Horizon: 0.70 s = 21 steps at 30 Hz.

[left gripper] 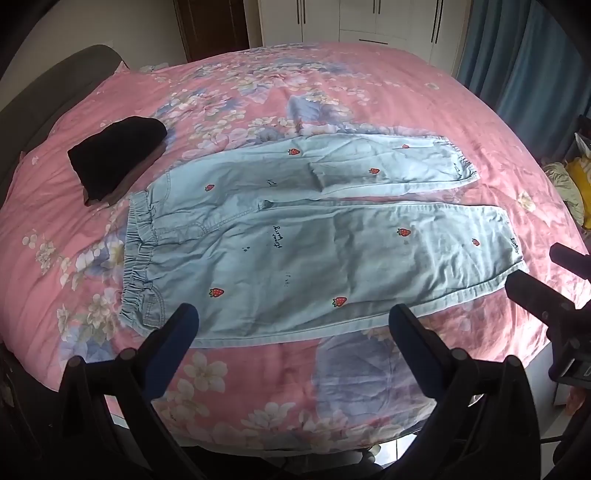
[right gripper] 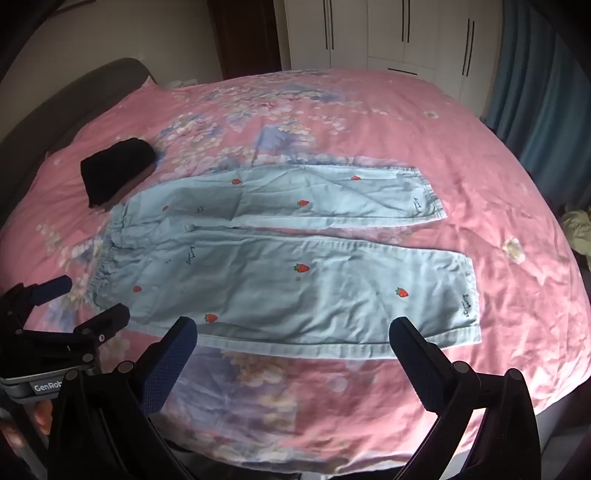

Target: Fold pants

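Light blue pants (left gripper: 295, 243) with red strawberry prints lie flat and spread out on the pink floral bed, waistband to the left, both legs pointing right. They also show in the right wrist view (right gripper: 288, 266). My left gripper (left gripper: 293, 325) is open and empty, hovering over the near edge of the pants by the hip. My right gripper (right gripper: 293, 332) is open and empty, above the near edge of the near leg. The right gripper also shows at the right edge of the left wrist view (left gripper: 543, 280), close to the near leg's cuff.
A folded black garment (left gripper: 114, 155) lies on the bed left of the waistband. The pink floral bedspread (left gripper: 332, 85) covers the whole bed. A grey headboard (left gripper: 55, 85) is at left, white wardrobes (right gripper: 388, 33) behind, blue curtains (left gripper: 528, 62) at right.
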Motion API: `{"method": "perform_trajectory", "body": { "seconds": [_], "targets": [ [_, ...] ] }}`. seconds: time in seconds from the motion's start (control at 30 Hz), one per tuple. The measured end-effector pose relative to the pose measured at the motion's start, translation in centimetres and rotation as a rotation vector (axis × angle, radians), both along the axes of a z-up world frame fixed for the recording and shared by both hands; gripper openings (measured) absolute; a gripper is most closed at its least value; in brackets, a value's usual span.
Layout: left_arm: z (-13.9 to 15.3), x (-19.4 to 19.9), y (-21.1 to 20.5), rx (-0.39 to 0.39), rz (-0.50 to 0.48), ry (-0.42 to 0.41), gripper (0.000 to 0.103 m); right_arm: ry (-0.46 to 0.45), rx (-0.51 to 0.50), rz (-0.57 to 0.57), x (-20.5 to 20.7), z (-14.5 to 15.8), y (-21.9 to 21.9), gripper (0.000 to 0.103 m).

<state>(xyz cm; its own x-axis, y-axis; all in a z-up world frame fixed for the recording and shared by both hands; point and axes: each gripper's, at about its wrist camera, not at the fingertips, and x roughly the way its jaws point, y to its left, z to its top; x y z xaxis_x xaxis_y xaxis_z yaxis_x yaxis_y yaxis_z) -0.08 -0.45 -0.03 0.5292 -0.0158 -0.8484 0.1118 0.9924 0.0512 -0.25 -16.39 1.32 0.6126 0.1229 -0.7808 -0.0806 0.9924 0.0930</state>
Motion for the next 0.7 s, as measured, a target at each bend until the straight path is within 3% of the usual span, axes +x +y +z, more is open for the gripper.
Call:
{"method": "perform_trajectory", "body": {
  "seconds": [0.7],
  "targets": [
    [0.05,-0.06,0.01,-0.001,-0.001,0.002,0.103,0.000,0.000,0.002,0.01,-0.11,-0.10,0.103]
  ]
}}
